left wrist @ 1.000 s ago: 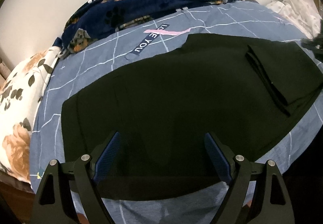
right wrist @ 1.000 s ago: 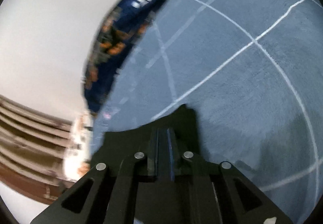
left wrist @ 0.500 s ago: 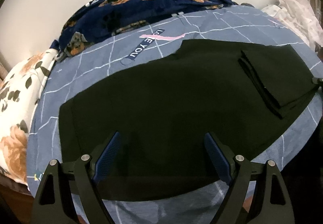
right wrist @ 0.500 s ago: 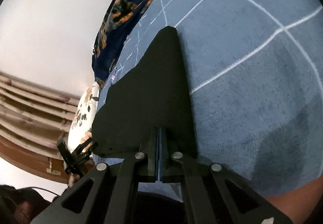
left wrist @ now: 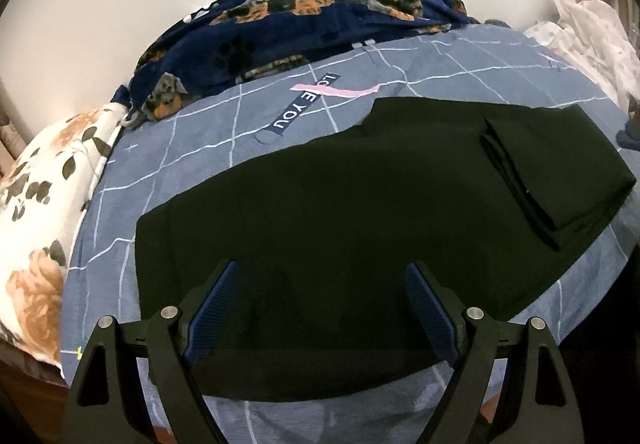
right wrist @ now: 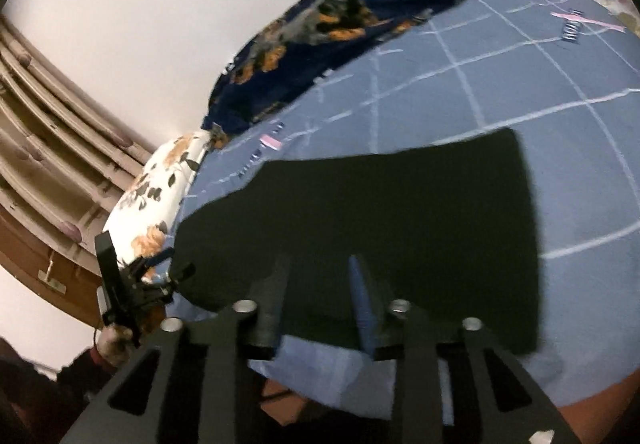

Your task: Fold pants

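The black pants [left wrist: 320, 212] lie flat across the blue checked bedsheet [left wrist: 192, 148], with one end folded back over itself at the right [left wrist: 560, 172]. My left gripper [left wrist: 322, 284] is open and empty, its blue-padded fingers [left wrist: 216, 300] hovering over the near edge of the pants. In the right wrist view the pants [right wrist: 400, 212] spread in front of my right gripper [right wrist: 320, 276], which is open just above their near edge, holding nothing. The left gripper also shows in the right wrist view [right wrist: 132, 284] at the pants' far left end.
A navy dog-print blanket [left wrist: 304, 20] is bunched along the wall at the back. A floral pillow [left wrist: 44, 188] lies at the left, white cloth [left wrist: 588, 32] at the far right. A wooden headboard [right wrist: 48, 148] shows in the right wrist view. The bed's near edge runs below both grippers.
My right gripper has let go of the pants end, opened and swung back to face the pants. The folded end now lies flat. My left gripper has stayed open and almost still.
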Available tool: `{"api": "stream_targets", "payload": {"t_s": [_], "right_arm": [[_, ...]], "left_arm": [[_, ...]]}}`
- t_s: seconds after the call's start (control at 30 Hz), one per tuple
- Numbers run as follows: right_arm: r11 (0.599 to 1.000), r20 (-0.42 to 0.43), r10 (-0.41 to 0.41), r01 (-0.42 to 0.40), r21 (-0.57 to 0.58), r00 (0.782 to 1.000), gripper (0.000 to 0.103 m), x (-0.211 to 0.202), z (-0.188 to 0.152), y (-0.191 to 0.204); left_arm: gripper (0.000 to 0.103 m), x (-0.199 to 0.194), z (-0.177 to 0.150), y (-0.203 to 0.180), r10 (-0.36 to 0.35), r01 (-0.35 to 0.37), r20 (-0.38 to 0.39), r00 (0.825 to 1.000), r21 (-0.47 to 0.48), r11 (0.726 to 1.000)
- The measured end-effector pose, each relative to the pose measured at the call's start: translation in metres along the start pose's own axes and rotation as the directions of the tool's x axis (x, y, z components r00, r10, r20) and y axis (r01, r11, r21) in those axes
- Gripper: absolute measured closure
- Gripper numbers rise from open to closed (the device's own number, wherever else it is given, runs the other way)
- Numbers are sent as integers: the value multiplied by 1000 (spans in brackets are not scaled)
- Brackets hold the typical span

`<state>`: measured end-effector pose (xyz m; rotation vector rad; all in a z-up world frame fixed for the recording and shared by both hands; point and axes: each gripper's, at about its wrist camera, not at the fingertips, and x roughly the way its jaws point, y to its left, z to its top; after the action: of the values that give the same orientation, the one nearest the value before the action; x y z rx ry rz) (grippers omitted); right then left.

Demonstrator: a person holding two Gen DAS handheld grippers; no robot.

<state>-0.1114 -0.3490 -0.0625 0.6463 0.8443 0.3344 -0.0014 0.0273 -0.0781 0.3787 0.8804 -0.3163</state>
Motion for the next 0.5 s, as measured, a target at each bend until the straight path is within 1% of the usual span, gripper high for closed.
{"api": "stream_targets", "payload": {"t_s": [0.07, 0.13, 0.2, 0.23, 0.27, 0.3, 0.33, 0.37, 0.4, 0.43, 0.47, 0.5], "right_arm": [[1000, -11, -24, 24, -17, 1000, 63, 15, -1, 7], [998, -30, -50, 49, -34, 998, 63, 32, -5, 15], [999, -60, -24, 22, -24, 998, 63, 44, -10, 20], [1000, -66, -19, 17, -26, 998, 63, 47, -12, 22], [999, -71, -17, 14, -33, 997, 63, 49, -14, 24], [999, -78, -17, 13, -47, 997, 62, 50, -16, 25], [998, -83, -21, 16, -64, 996, 61, 50, -17, 27], [997, -83, -21, 15, -72, 996, 61, 50, -18, 28], [997, -82, -19, 14, -71, 996, 60, 50, -17, 28], [998, -76, -14, 10, -62, 997, 58, 49, -17, 26], [999, -73, -8, 5, -48, 997, 56, 48, -16, 23], [999, -70, -3, 0, -35, 998, 54, 48, -14, 22]], "left_arm": [[18, -2, 0, 2, 1, -1, -5, 1000, -11, 1000], [18, -6, 1, 8, -21, 21, -18, 1000, -31, 999], [18, -14, 1, 23, -91, 88, -35, 995, -96, 992], [18, -17, 1, 33, -128, 121, -42, 991, -141, 983], [19, -21, -1, 47, -171, 160, -42, 984, -203, 966], [22, -25, -4, 63, -215, 197, -36, 976, -271, 942], [24, -27, -10, 82, -262, 236, -30, 965, -347, 908], [29, -27, -17, 100, -315, 276, -26, 949, -418, 866], [38, -26, -24, 115, -357, 302, -25, 934, -478, 825], [41, -23, -36, 134, -398, 320, -24, 917, -551, 770], [42, -20, -46, 148, -421, 321, -27, 906, -605, 728], [43, -18, -56, 158, -436, 317, -27, 900, -646, 695]]}}
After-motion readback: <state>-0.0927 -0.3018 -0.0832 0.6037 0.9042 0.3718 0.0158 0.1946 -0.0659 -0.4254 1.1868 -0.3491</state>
